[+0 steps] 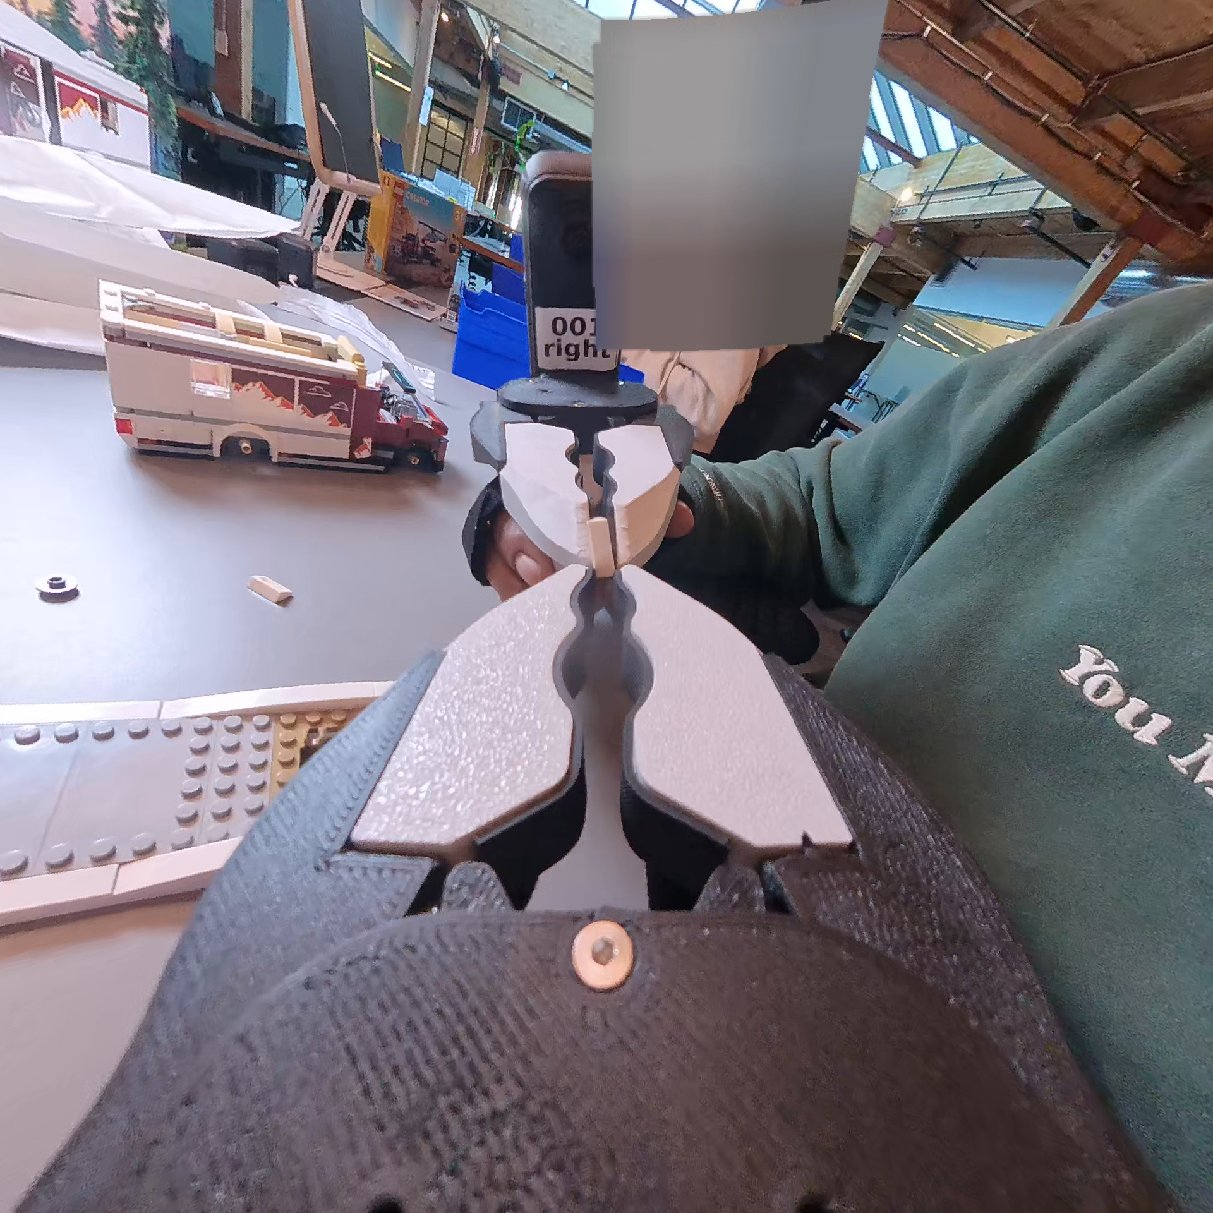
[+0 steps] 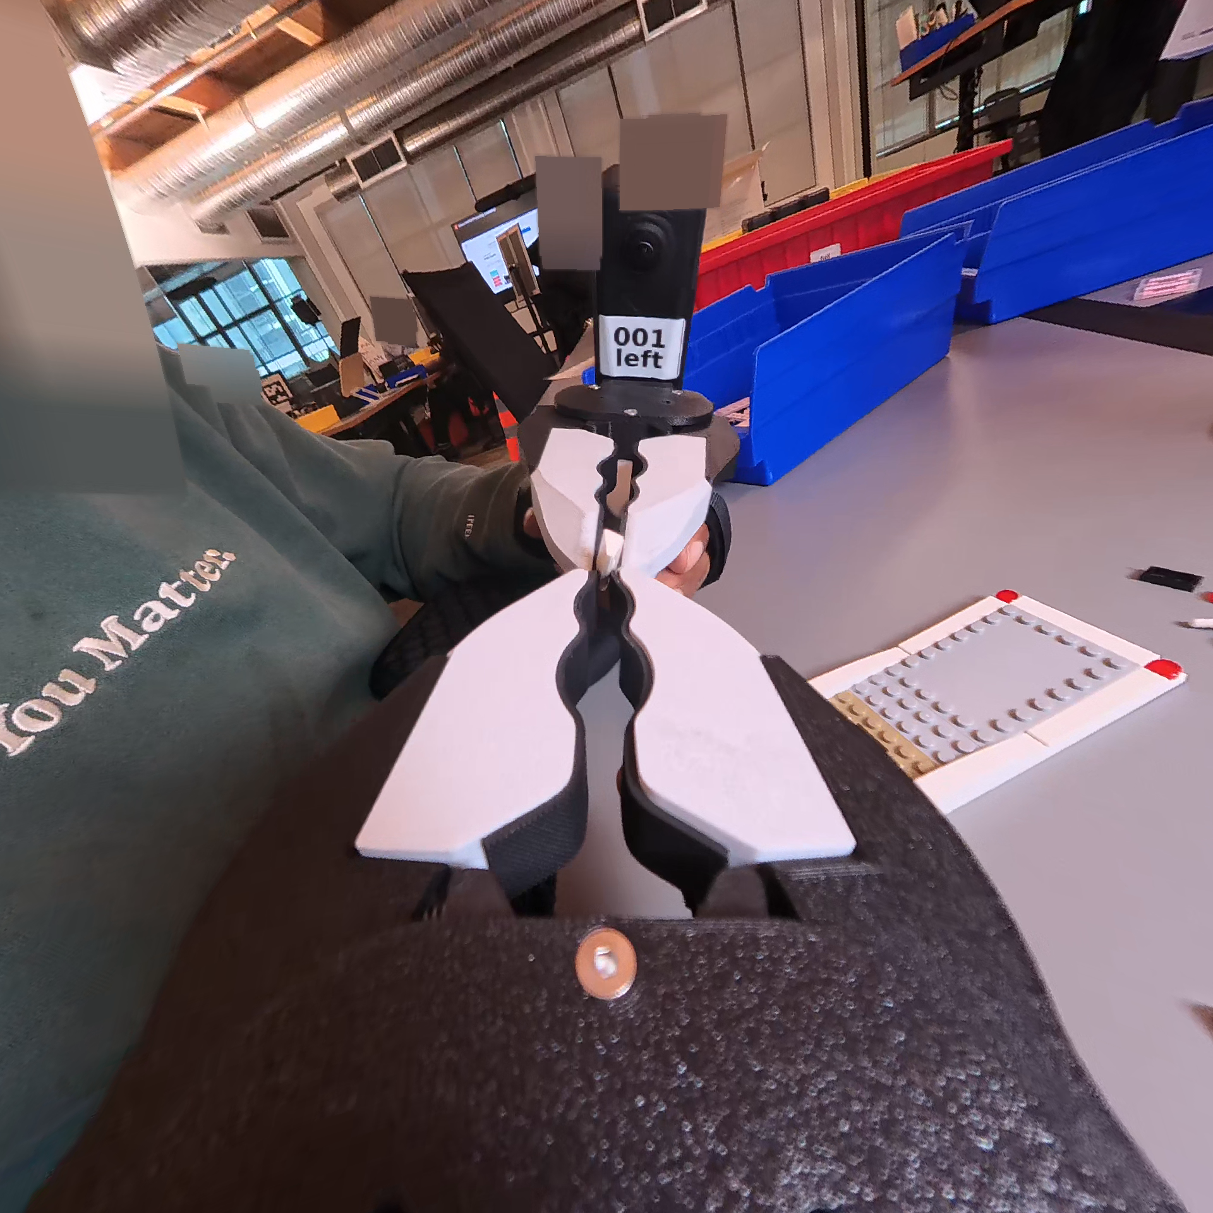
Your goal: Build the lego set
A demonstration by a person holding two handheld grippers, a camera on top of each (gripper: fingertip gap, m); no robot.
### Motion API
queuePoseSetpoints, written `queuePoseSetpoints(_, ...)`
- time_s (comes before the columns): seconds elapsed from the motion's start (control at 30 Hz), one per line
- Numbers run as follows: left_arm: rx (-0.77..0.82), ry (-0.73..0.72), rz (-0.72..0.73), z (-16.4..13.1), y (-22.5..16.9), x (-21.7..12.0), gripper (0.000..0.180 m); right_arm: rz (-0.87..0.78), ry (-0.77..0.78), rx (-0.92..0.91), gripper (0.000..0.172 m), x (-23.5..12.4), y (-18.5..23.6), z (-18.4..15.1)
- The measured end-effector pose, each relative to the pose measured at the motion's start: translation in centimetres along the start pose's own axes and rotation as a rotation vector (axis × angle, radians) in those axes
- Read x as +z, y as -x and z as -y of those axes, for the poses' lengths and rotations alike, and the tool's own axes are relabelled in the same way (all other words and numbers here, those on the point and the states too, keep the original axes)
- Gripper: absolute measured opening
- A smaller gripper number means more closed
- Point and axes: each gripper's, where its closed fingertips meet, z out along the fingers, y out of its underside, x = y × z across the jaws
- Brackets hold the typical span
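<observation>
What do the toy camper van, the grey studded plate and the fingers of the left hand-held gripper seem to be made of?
Toy camper van: hard plastic bricks, smooth and slightly glossy; seams between the bricks show.
Grey studded plate: likely the same moulded plastic, judging by its even studs.
Fingers of the left hand-held gripper: probably printed plastic, matte white with a grainy surface.

A grey table (image 1: 197, 525) carries a toy camper van (image 1: 262, 394), a studded baseplate (image 2: 998, 689), a loose tan piece (image 1: 269, 589) and blue bins (image 2: 853, 348).
</observation>
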Motion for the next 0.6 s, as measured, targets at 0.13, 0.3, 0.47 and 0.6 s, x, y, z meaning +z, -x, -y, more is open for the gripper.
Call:
queuePoseSetpoints(0.13, -0.014, 0.028, 0.01, -0.3, 0.3, -0.1, 0.0, -0.025, 0.026, -0.035, 0.01, -0.3, -0.3, -0.2)
queuePoseSetpoints(0.3, -0.007, 0.103, 0.033, -1.5, 0.6, 0.1, 0.0, -0.099, 0.071, -0.134, 0.012, -1.1, -1.0, 0.0)
queuePoseSetpoints(0.47, -0.008, 0.142, 0.092, -2.1, 1.8, -0.3, 0.0, -0.156, 0.065, -0.145, 0.012, -2.3, -1.9, 0.6)
queuePoseSetpoints(0.6, -0.006, 0.119, 0.155, -1.7, 3.2, -0.9, 0.0, -0.293, 0.072, -0.157, 0.012, -3.9, -4.3, 1.5)
